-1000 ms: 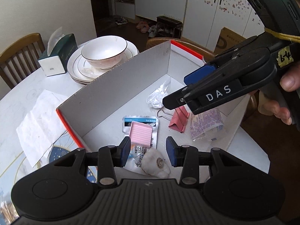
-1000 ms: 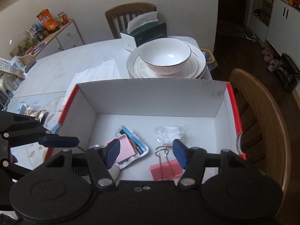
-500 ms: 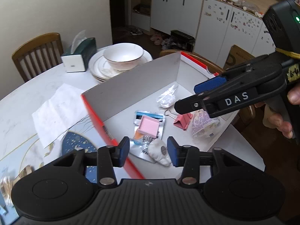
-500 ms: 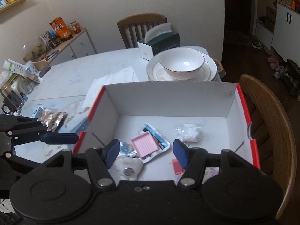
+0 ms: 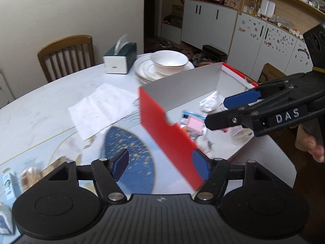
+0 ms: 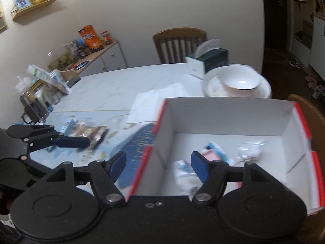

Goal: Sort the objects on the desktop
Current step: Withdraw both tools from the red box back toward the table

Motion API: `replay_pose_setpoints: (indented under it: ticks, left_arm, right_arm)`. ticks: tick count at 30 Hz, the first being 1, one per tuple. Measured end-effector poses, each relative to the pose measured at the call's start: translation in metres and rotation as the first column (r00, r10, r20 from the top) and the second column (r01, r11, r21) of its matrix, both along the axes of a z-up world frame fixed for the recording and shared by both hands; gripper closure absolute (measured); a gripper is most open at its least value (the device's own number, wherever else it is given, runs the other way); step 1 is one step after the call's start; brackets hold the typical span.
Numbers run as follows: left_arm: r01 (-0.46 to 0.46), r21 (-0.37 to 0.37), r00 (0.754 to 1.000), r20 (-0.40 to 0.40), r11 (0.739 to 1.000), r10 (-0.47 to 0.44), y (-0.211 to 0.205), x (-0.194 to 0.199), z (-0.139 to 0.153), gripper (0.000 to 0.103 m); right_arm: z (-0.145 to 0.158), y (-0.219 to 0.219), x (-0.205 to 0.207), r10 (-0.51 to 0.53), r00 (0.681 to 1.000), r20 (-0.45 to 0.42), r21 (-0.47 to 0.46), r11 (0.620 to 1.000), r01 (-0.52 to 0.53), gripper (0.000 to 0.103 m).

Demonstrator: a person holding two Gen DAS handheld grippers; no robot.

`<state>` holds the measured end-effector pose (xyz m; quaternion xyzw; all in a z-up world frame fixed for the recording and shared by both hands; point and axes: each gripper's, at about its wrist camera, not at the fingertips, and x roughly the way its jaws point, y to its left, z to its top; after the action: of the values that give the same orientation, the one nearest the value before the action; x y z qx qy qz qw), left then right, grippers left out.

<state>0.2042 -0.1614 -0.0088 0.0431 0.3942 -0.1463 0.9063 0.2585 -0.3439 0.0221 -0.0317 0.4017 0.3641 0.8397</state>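
A red-and-white cardboard box [image 5: 162,126] stands on the table. In it lie a pink note pad [image 5: 194,123], a clear plastic bag [image 5: 209,102] and a white lump [image 5: 205,142], all blurred. My left gripper [image 5: 160,165] hovers over the table by the box's near left corner, its jaws opening with nothing between them. My right gripper [image 6: 158,165] hangs over the box's left wall [image 6: 160,142], its jaws also opening and empty. It appears in the left wrist view too [image 5: 225,111]. Loose shiny packets [image 6: 87,132] lie on the table left of the box.
A bowl on stacked plates [image 5: 168,61] and a tissue box [image 5: 119,61] stand behind the box. White paper [image 5: 101,109] and a blue patterned mat [image 5: 130,156] lie to its left. A glass jug [image 6: 34,105] and clutter sit at the far left. Wooden chairs [image 6: 178,44] ring the table.
Both grippers have drawn back and to the left, from over the box's inside to its left wall and the table beside it. Both pairs of jaws have widened. The items stay in the box.
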Motion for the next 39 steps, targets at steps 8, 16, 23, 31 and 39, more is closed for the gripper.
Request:
replay_pose_setpoints:
  ticks: [8,16,23,31,39]
  left_arm:
    - [-0.036,-0.02,0.999,0.0,0.999,0.036,0.066,-0.023,-0.003,0.03]
    - [-0.077,-0.019,0.997,-0.003,0.997,0.077,0.134,-0.039,-0.008,0.018]
    - [-0.121,-0.006,0.993,-0.013,0.993,0.121,0.194,-0.05,-0.019,0.015]
    - [-0.123,0.059,0.992,0.016,0.991,0.122,0.256,-0.051,-0.026,0.006]
    - [-0.102,0.112,0.995,0.024,0.988,0.1,0.303,-0.04,-0.031,0.005]
  right_arm:
    - [-0.002,0.058,-0.028,0.016,1.0,-0.012,-0.015,1.0,-0.016,0.032]
    - [-0.009,0.113,-0.047,-0.019,1.0,-0.013,-0.007,1.0,0.019,0.032]
    - [-0.02,0.163,-0.054,-0.013,1.0,-0.021,-0.046,0.999,0.012,0.032]
    - [-0.031,0.208,-0.052,0.006,1.0,-0.029,-0.099,0.995,-0.008,0.032]
    - [-0.042,0.241,-0.042,0.003,0.999,-0.046,-0.135,0.991,-0.009,0.032]
